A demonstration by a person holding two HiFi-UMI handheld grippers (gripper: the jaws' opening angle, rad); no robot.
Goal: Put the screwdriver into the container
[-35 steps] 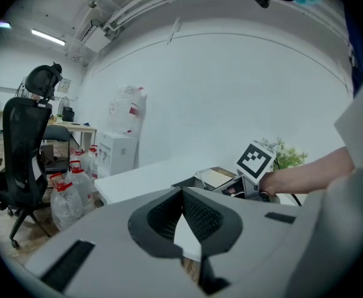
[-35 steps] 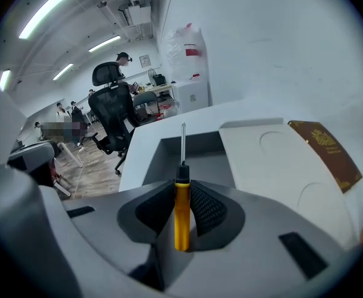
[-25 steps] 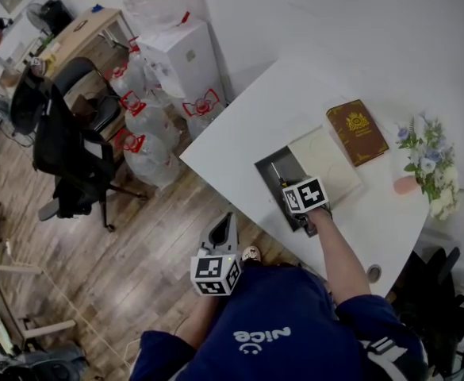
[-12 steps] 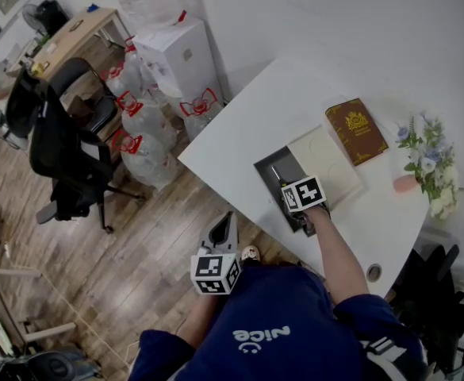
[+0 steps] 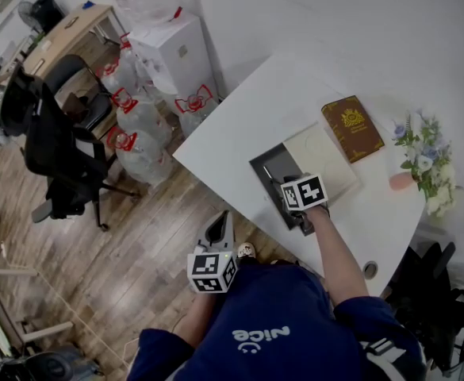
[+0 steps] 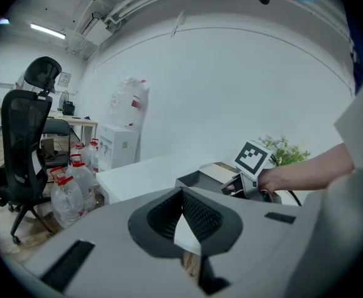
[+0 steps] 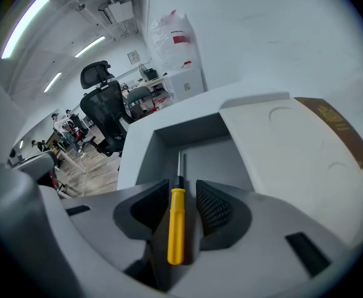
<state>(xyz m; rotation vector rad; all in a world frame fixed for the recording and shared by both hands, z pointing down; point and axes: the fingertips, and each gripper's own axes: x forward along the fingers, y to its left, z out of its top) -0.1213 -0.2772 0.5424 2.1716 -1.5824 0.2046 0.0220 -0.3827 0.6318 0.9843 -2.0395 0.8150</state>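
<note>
I note right tongs (image 7: 182, 190) just opening, apart around the screwdriver (image 7: 177, 225), which points into the container (image 7: 213, 161); left tongs (image 6: 182, 192) together.

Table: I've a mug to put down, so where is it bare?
Bare: the far stretch of the table between its left corner, the container and the book; also the near strip between lid, flowers and the edge. Crowded: container, lid and book sit close together.

Navy white-lettered shirt (image 5: 271, 328); grey left hand-held gripper (image 6: 182, 192) and right hand-held gripper (image 7: 181, 185) with marker cubes (image 5: 304, 193)
</note>
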